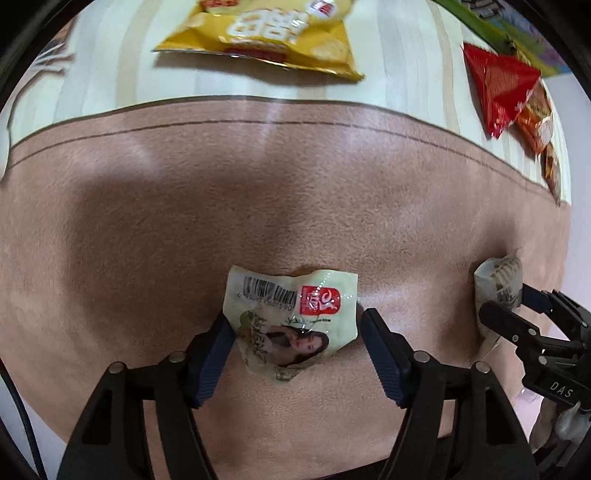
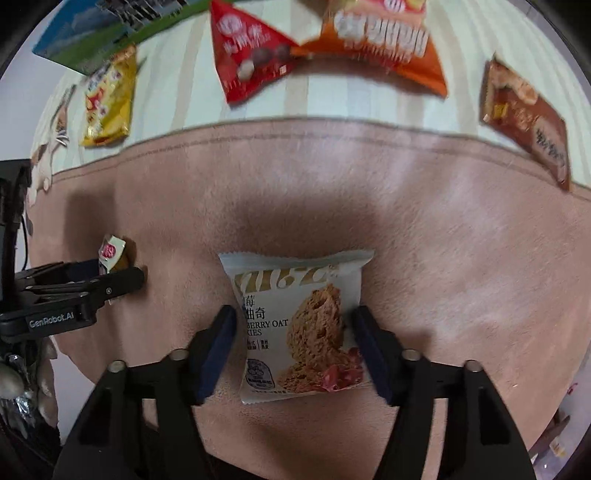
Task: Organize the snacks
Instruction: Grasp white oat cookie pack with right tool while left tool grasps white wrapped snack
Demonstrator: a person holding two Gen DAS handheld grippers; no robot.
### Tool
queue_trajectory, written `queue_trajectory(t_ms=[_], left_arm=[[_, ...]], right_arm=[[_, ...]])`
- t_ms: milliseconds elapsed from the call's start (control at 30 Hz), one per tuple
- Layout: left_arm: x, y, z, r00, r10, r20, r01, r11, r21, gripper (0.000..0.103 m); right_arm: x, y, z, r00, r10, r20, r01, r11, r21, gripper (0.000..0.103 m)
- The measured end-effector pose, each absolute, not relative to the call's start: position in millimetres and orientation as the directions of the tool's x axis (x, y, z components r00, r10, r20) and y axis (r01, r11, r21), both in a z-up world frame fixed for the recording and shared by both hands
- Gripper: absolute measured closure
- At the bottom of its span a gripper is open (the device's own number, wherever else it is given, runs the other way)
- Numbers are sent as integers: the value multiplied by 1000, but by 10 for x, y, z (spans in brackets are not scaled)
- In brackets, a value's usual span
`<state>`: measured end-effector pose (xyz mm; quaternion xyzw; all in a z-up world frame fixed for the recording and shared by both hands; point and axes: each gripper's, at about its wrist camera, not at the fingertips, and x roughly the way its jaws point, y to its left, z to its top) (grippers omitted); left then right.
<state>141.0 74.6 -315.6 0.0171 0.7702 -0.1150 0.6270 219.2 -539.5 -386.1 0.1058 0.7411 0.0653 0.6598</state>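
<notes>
We see the pale green snack packet lying on the pink blanket, between the jaws of the left gripper; the left pad touches its edge, the right stands just clear, so nothing is clamped. It is crinkled, with a barcode and a red logo. The oat cookie packet, white with a brown cookie pictured, lies flat between the half-open jaws of the right gripper, whose pads sit at its sides; we cannot tell whether they press.

pale-green packet | white cookie pack | pinkish-brown mat | yellow chip bag
</notes>
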Motion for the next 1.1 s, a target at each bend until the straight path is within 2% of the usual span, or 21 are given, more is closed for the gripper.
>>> queue_trajectory(t_ms=[200,433,467,533,767,1100], left_arm=[[1358,485,-3229,-209,-95,-973,188,973,-135,35],[1421,626,-3192,-198,-103,-975,172,975,-138,35],[1428,663,-3167,-190,-105,-976,169,976,-138,36],[1426,688,-3134,-177,-85,-981,188,975,-119,45],[1413,689,-3128,-169,-75,-983,196,975,-108,47],[1409,702,-3117,-161,-83,-983,184,977,-112,48]], right_arm=[[2128,-5198,-3986,-113,235,-965,67,971,229,32],[2376,-5177,-4140,-122,232,-965,74,972,224,32],[2392,-5161,-4162,-120,228,-966,75,972,221,32],[2444,-5101,-4241,-122,218,-968,68,975,211,32],[2469,-4890,-4358,-122,135,-983,-4,991,137,40],[2477,-4838,-4324,-117,131,-984,-17,991,134,43]])
